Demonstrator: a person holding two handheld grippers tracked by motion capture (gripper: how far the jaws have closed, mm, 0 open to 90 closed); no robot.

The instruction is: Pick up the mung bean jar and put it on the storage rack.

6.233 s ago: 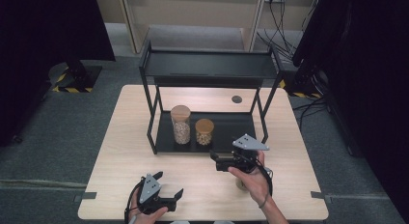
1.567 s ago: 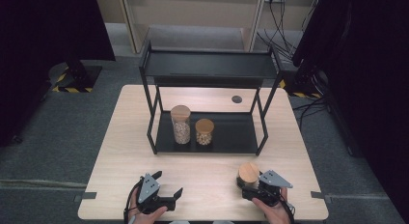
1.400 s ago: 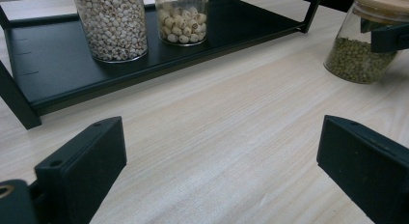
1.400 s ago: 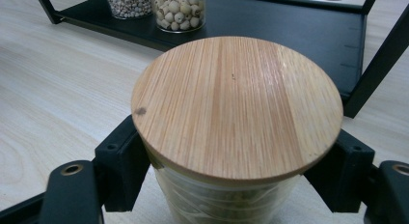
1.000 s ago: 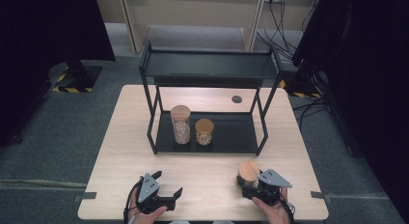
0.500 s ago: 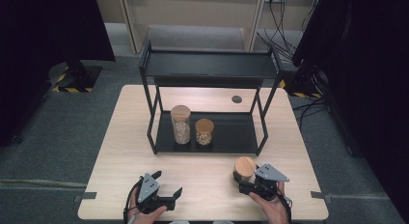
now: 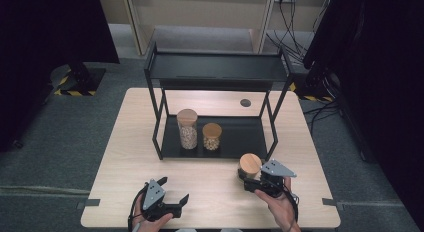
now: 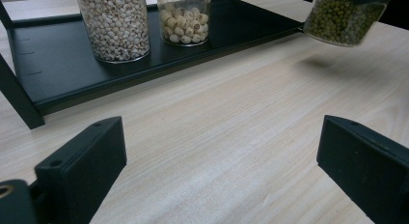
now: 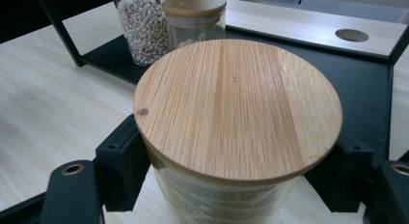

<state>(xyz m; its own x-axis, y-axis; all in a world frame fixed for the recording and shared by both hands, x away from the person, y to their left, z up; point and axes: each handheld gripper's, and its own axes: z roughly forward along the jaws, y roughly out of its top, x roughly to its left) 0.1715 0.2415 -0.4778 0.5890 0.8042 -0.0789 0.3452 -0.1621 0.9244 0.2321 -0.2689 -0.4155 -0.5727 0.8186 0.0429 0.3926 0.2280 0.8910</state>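
Our right gripper [image 7: 256, 181] has its two black jaws pressed against the sides of the green-bean jar [image 7: 250, 168], just under its bamboo lid [image 9: 237, 107], and compared with a second and a half ago the jar has travelled up the table, from near the front edge toward the black shelf rack [image 7: 260, 139]; it now sits just short of the rack's right front leg. In the left gripper view the jar's base [image 8: 345, 20] hangs clear of the tabletop [image 8: 217, 132] with a shadow under it, so we judge it lifted and in transit. We read this as the carry toward the lower shelf, where the tall jar of pale beans [image 7: 187, 128] and the short jar of lotus seeds [image 7: 211, 136] already stand; the free space lies to their right. Our left gripper [image 7: 172, 204] rests near the front edge, jaws spread wide and holding nothing.
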